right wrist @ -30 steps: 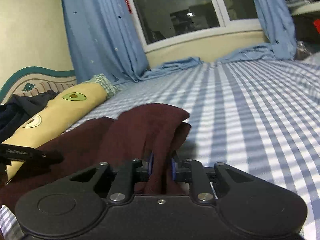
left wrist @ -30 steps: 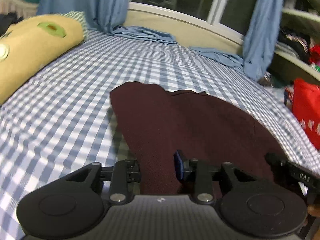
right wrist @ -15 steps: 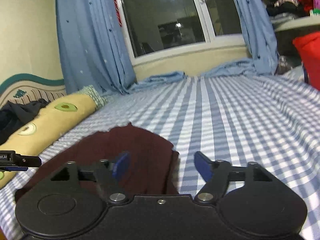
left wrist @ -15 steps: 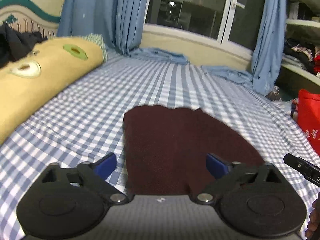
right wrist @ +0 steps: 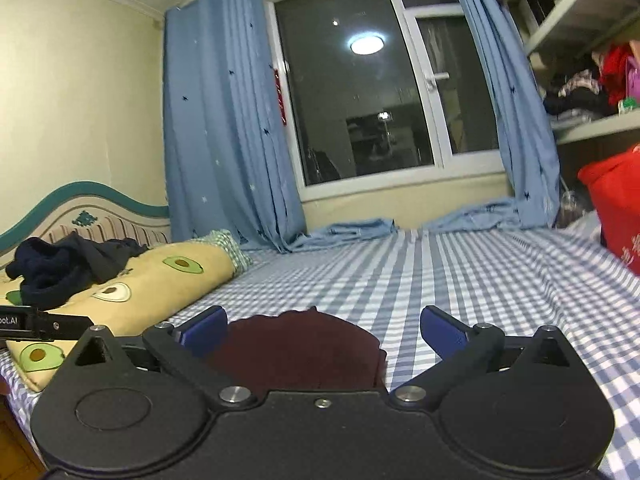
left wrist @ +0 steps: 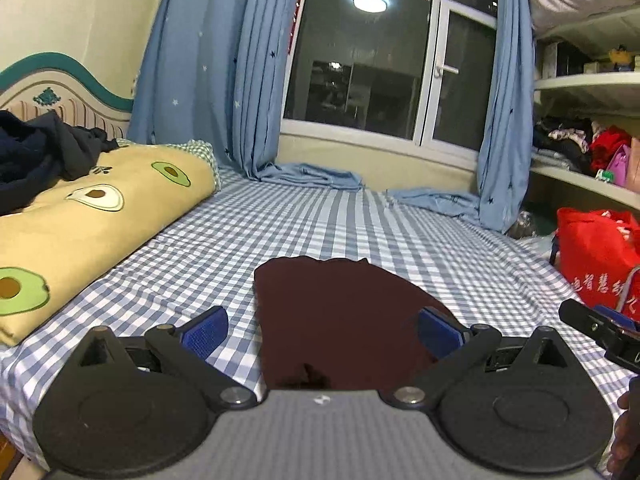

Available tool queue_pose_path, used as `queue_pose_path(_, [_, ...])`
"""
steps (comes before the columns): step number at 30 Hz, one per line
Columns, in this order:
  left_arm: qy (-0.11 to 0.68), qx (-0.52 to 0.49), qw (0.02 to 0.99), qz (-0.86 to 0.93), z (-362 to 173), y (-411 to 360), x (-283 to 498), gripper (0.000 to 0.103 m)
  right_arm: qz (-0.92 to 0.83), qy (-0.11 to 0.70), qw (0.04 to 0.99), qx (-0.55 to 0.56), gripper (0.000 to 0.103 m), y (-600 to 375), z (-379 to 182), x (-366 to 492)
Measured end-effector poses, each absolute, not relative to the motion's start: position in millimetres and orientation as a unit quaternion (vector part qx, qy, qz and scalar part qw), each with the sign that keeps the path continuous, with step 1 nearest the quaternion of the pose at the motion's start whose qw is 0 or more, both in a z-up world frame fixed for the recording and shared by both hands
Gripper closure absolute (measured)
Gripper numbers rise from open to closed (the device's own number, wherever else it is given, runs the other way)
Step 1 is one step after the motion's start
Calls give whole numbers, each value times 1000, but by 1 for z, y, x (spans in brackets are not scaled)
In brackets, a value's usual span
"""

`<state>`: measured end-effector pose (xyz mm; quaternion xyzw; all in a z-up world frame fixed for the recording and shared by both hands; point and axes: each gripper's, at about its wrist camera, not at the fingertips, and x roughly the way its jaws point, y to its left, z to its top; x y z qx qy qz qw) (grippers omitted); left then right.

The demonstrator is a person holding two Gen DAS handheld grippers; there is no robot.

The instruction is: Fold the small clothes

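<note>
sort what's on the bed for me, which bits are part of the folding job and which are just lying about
Job:
- maroon garment, flat on the checked sheet
- left gripper, open, nothing in it
- right gripper, open, nothing in it

Lying about:
- avocado quilt
- dark clothes on the quilt
- red bag

The room is lit by indoor light of a warm, slightly dim cast. A round ceiling lamp is seen mirrored as a bright glare spot in the dark window, behind which it is night. Soft shadows are cast on the checked bed sheet. Straight lines are bent strongly by the fisheye lens, and the corners are cut off in black. The shelves at the right edge are smeared by blur.
</note>
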<state>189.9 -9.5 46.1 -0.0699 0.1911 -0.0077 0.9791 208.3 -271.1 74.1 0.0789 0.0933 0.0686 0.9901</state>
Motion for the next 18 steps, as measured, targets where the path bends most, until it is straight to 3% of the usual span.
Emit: queue_pose_path(18, [161, -44, 986, 25, 15, -1, 75, 1, 45, 52, 997, 33, 0, -231, 46, 78])
